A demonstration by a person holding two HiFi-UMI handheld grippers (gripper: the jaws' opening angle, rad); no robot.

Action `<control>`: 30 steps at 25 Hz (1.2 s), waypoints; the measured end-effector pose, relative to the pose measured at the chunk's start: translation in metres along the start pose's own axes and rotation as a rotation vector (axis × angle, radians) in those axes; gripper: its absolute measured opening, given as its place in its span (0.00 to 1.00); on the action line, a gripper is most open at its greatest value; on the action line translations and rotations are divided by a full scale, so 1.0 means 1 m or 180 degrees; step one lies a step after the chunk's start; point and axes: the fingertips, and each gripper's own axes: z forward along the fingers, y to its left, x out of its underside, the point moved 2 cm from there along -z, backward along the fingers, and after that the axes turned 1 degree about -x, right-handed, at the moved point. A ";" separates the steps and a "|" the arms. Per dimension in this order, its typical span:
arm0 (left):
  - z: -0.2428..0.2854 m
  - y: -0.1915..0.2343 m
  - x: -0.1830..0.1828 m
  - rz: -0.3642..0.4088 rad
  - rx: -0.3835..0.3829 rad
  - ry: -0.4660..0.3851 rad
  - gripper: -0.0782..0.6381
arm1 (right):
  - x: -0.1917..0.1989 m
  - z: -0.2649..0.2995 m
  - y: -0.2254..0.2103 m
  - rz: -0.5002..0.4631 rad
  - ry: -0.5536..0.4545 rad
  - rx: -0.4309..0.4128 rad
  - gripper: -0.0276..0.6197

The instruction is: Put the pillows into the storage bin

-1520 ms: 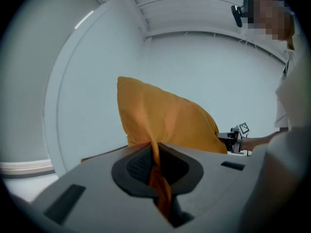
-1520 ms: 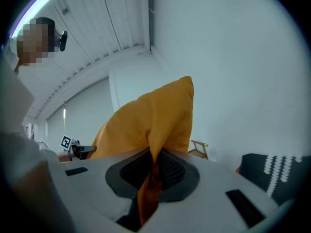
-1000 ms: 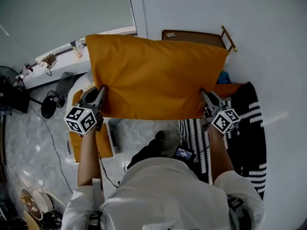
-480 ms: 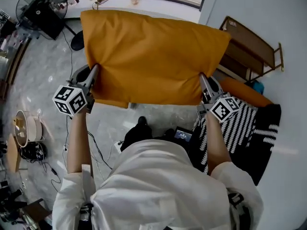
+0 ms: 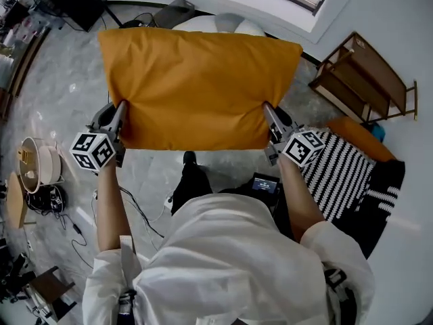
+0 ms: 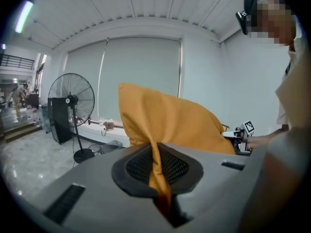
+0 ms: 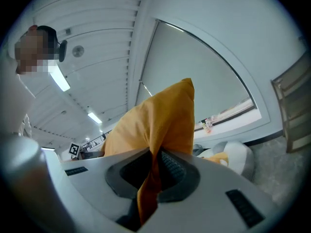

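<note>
- Currently, item one: orange pillow (image 5: 196, 90), held up flat in the air before me, above the grey floor (image 5: 61, 93), stretched between both grippers.
- My left gripper (image 5: 122, 108): fingers pinched tight on the pillow's near left corner, with fabric bunched between them.
- My right gripper (image 5: 268, 111): fingers clamped on the near right corner, with a fold of cloth trailing through.
- Pedestal fan (image 6: 71, 101): upright on the floor, well apart from the pillow.
- Wooden rack (image 5: 365, 70) and black-and-white striped rug (image 5: 342, 178): on my right.

Head view from above, facing steeply down, each gripper view very near, facing outward and upward, all three sharing the orange pillow (image 5: 196, 87).
</note>
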 end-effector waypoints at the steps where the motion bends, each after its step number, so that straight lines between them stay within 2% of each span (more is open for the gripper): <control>1: 0.001 0.024 0.008 -0.0046 0.0011 0.0039 0.14 | 0.013 0.018 0.006 0.0036 0.0042 0.0044 0.13; 7: 0.020 0.169 0.068 -0.0278 0.0075 0.0414 0.14 | 0.098 0.132 0.028 0.0278 0.0321 0.0334 0.13; 14: 0.074 0.282 0.162 -0.0529 0.0152 0.0869 0.14 | 0.208 0.213 0.007 0.0662 0.0588 0.0654 0.13; 18: 0.110 0.318 0.230 -0.0658 0.0187 0.1159 0.14 | 0.274 0.233 -0.022 0.0921 0.0760 0.0862 0.13; 23: 0.150 0.336 0.324 -0.0839 0.0242 0.1549 0.14 | 0.351 0.237 -0.064 0.1181 0.0986 0.1170 0.13; 30: 0.199 0.356 0.411 -0.0898 0.0270 0.1789 0.14 | 0.435 0.244 -0.118 0.1354 0.1158 0.1333 0.13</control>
